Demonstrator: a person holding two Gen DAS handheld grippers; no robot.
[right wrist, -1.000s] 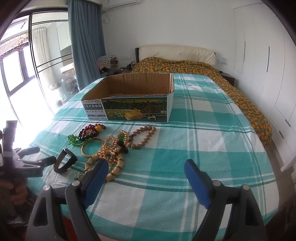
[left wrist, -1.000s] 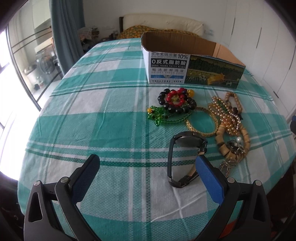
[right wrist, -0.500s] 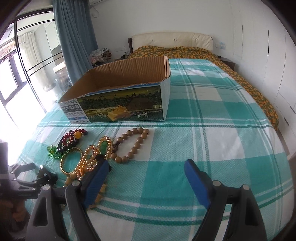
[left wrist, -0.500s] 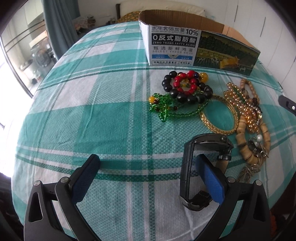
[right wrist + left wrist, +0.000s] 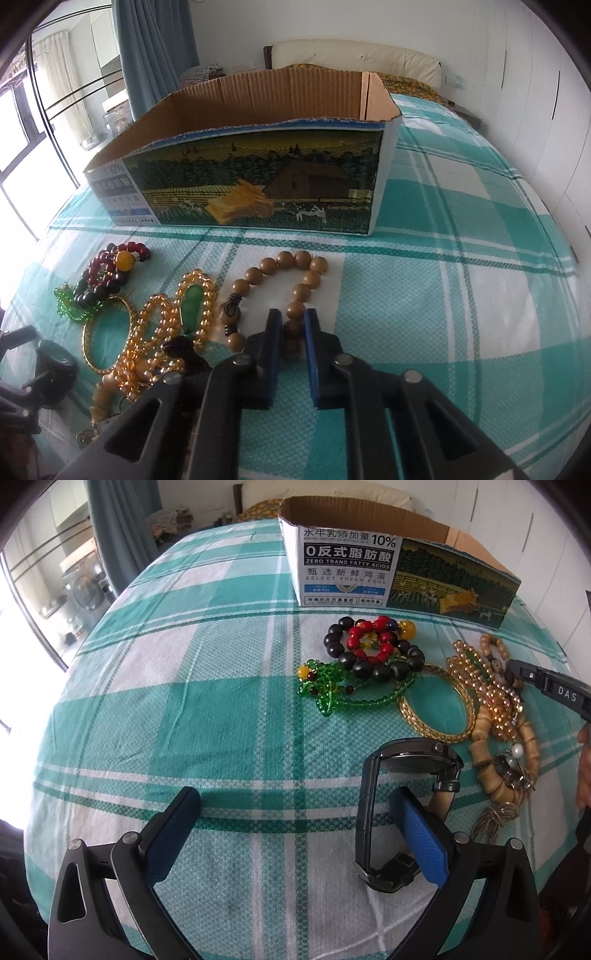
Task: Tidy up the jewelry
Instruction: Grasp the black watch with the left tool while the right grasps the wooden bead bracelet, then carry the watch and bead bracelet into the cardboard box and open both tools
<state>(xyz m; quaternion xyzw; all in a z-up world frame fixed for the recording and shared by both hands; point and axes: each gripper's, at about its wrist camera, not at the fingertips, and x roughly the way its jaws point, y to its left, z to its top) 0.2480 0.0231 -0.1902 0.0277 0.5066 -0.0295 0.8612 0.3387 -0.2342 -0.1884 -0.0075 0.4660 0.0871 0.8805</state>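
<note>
The brown bead bracelet lies on the bed, in front of the cardboard box. The right gripper has its jaws squeezed on one of its beads. The left gripper has its jaws wide open, and the black watch stands by its right finger, beside the other jewelry.

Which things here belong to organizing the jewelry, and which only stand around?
Belong:
brown bead bracelet
black watch
gold bangle
green bead necklace
cardboard box

Only around:
curtain
headboard
</note>
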